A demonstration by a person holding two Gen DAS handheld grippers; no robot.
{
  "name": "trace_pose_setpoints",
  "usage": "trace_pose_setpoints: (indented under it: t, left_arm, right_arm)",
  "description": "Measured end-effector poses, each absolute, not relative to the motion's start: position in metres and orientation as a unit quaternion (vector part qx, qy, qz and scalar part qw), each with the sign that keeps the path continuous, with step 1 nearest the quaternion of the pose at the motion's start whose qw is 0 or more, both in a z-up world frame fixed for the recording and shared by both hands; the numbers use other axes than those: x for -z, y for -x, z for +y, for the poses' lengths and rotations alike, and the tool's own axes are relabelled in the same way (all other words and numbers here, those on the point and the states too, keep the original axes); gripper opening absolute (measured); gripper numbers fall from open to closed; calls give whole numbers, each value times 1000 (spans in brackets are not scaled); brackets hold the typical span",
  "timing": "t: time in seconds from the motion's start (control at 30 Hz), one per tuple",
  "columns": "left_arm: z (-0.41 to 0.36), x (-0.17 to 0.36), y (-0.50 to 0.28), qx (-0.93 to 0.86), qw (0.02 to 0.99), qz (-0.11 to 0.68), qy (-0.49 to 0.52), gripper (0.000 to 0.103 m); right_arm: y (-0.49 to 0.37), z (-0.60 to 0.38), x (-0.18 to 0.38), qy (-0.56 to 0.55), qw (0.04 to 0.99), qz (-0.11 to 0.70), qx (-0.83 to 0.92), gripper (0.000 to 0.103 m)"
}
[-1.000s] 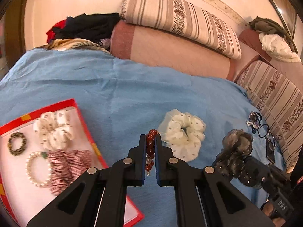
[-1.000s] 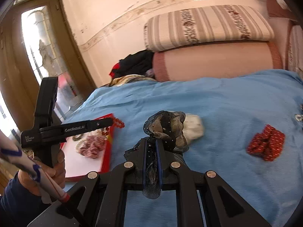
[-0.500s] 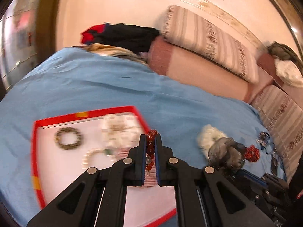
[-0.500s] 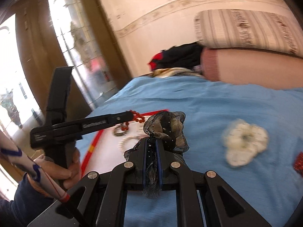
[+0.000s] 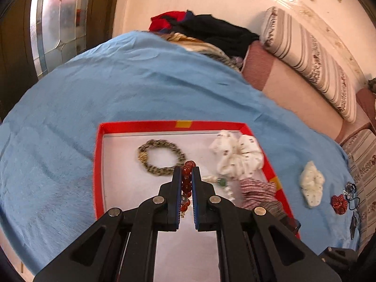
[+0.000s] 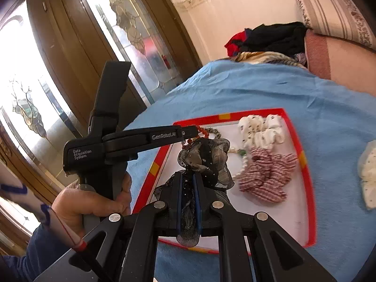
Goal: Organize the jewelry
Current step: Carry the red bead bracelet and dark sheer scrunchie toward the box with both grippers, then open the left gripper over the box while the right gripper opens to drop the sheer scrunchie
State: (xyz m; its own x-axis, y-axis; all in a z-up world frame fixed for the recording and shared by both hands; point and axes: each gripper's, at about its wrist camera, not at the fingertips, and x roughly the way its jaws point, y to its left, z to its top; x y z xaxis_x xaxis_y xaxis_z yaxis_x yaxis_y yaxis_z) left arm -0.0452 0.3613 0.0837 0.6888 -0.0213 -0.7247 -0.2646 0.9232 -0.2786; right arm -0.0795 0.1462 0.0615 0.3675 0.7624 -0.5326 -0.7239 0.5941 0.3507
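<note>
both grippers hang above the red tray (image 5: 98, 164), which lies on the blue blanket (image 5: 141, 89) and serves as the collecting place for the loose pieces. left gripper (image 5: 186, 171) has its jaws clenched on a red bead bracelet (image 5: 186, 183), strand pinched lengthwise between the pads so the beads dangle over the tray's white floor, just beside the braided bracelet (image 5: 162, 157) lying there. right gripper (image 6: 188, 183) is clamped on a dark sheer scrunchie (image 6: 204, 157); the fabric bunches past the fingertips and hangs over the tray's near half. from the right wrist view the left gripper (image 6: 190, 131) reaches in from the side, held by a hand (image 6: 94, 202). in the tray: a white dotted scrunchie (image 5: 237, 155), a red striped scrunchie (image 6: 265, 176), a pearl bracelet (image 5: 225, 185), partly hidden. outside the tray on the blanket: a second white scrunchie (image 5: 311, 183) and a small red piece (image 5: 339, 203). judgement: both items are carried in for drop-off; release not yet done. risk: beads landing on the braided bracelet.
</note>
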Motion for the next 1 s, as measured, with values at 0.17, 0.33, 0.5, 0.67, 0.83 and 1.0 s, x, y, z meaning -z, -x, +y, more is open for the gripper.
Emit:
trace_pose_setpoints:
  t: [0.17, 0.33, 0.5, 0.67, 0.83, 1.0]
  left_arm:
    - [371, -74, 42, -75, 894, 400, 186, 7]
    - [376, -66, 37, -79, 887, 411, 193, 7]
    - [373, -58, 31, -82, 882, 425, 187, 7]
    - [373, -53, 29, -87, 877, 434, 186, 7]
    - [372, -49, 28, -84, 873, 445, 183, 7]
    - [369, -46, 27, -85, 870, 450, 181, 7]
  right_arm:
    - [70, 162, -48, -22, 821, 360, -443, 10]
    - [65, 167, -34, -9, 820, 377, -430, 10]
    - [57, 167, -23, 5, 827, 393, -403, 10]
    - [48, 161, -15, 3, 829, 405, -385, 11]
    - [45, 158, -9, 11, 836, 407, -368, 12]
    - [43, 155, -8, 10, 838, 406, -364, 16]
